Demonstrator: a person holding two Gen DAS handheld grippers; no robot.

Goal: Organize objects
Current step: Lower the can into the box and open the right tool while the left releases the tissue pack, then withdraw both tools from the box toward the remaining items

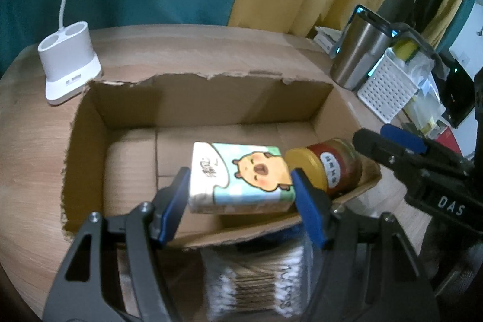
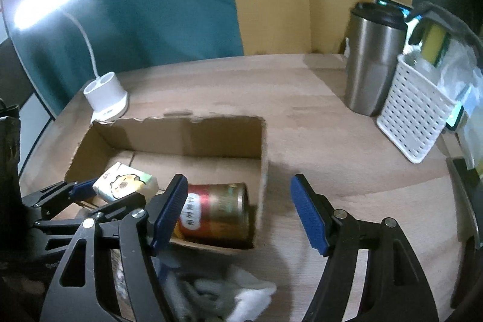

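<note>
The tissue pack (image 1: 241, 177) sits inside the torn cardboard box (image 1: 211, 98), toward its near wall, with the left claw (image 1: 241, 201) pinching it: both blue pads press against the pack's short ends. Its wrapper shows a cartoon capybara on pale blue and green, with brush-style characters at the pack's 9 o'clock end that I cannot read. At 3 o'clock of the pack, touching or just beside it, a jar (image 1: 329, 165) lies on its side in the box's corner, yellow lid toward the pack; its red label carries a white oval with small dark characters, too small to read. In the right wrist view the same jar (image 2: 217, 213) lies against the box's right wall.

The right claw (image 2: 238, 210) hangs spread with nothing between its pads, one finger over the box's near edge by the jar, the other over the bare wooden surface (image 2: 317, 141). Its body bears the white letters "DAS" in the left wrist view.

At 11 o'clock of the box stands a white lamp base (image 1: 69, 62); at 2 o'clock a steel tumbler (image 1: 359, 53) and a white perforated basket (image 1: 389, 86). Below the box's near wall lies a clear packet of cotton swabs (image 1: 256, 282).
</note>
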